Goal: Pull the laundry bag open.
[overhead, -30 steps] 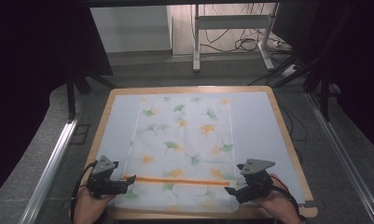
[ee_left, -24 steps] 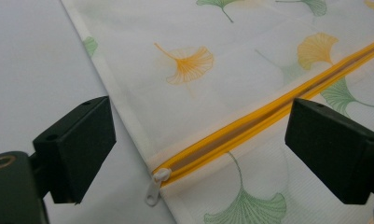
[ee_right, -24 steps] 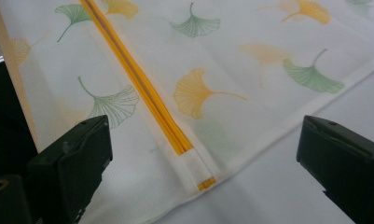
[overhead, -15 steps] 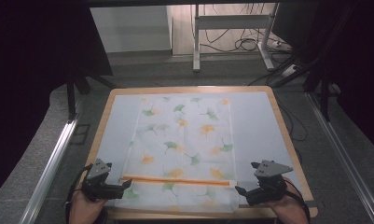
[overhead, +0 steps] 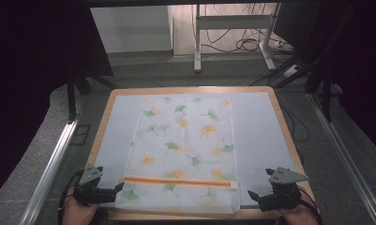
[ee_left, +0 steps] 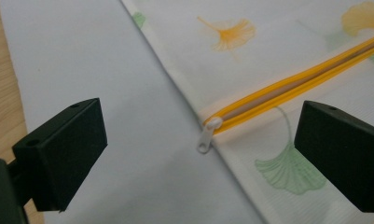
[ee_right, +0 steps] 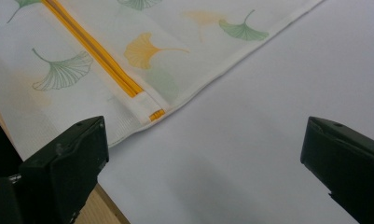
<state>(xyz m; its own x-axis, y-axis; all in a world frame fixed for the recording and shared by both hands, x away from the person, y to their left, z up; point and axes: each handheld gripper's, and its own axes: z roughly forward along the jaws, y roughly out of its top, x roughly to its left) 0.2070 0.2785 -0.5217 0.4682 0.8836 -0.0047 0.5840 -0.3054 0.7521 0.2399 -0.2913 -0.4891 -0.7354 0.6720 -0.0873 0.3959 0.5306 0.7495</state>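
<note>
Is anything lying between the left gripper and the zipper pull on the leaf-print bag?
Nothing visible does. The left gripper has its jaws open, and the white zipper pull lies at the bag's edge on bare mat between them, untouched.

Zippered bag (overhead: 185, 150) on mat (overhead: 260, 136), between both grippers

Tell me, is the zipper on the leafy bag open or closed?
Closed. The white zipper pull sits at the very end of the orange zipper, and the two orange sides lie together along the flat bag.
</note>
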